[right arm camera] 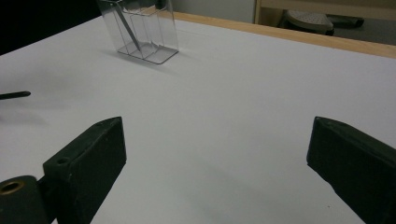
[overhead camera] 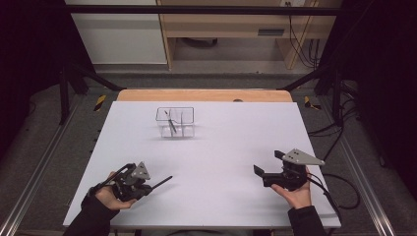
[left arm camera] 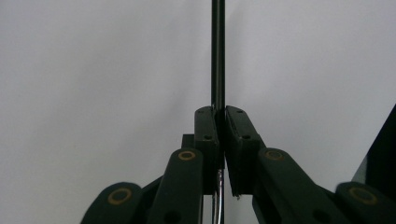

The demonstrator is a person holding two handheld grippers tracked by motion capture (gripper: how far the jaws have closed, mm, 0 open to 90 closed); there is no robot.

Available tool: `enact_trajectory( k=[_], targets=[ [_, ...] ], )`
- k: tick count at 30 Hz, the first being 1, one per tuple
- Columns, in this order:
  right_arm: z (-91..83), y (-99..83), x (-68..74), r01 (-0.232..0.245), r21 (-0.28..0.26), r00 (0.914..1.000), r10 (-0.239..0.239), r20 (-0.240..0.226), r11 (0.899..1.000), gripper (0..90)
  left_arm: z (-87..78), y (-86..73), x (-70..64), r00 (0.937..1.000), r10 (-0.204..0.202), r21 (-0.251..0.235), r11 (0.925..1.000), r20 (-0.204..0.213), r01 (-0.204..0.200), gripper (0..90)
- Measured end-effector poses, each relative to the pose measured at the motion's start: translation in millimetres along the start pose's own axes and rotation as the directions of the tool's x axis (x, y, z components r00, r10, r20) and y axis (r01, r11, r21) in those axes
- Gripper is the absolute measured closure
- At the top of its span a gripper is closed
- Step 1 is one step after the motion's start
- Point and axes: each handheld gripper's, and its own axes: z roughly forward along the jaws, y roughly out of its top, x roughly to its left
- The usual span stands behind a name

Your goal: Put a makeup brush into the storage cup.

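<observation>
Gripping a thin black pen (overhead camera: 161,182) low over the table (overhead camera: 221,196), the left gripper (overhead camera: 147,187) pinches only its end; it could swivel or slip before reaching the clear organizer (overhead camera: 175,122). Right gripper (overhead camera: 268,164) gapes empty.

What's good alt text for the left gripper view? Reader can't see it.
The left gripper has its two black jaws shut on a thin black rod that runs straight up out of the top of the picture. Behind it lies the plain white table.
</observation>
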Motion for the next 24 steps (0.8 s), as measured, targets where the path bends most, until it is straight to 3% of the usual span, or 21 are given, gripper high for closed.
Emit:
enact_trajectory(
  k=[10,24],
  targets=[
    [0.5,3.9,2.8,0.014,-0.001,0.9999,-0.014,0.002,1.0,5.2,-7.4,9.9,-7.4,0.9996,0.027,-0.043,0.9987,0.009,-0.026,84.2],
    [4.6,23.4,19.7,0.09,0.011,0.9955,-0.09,-0.028,0.996,5.6,-10.9,29.4,-5.0,0.9979,0.057,-0.092,0.9943,0.029,-0.054,84.2]
  ],
)
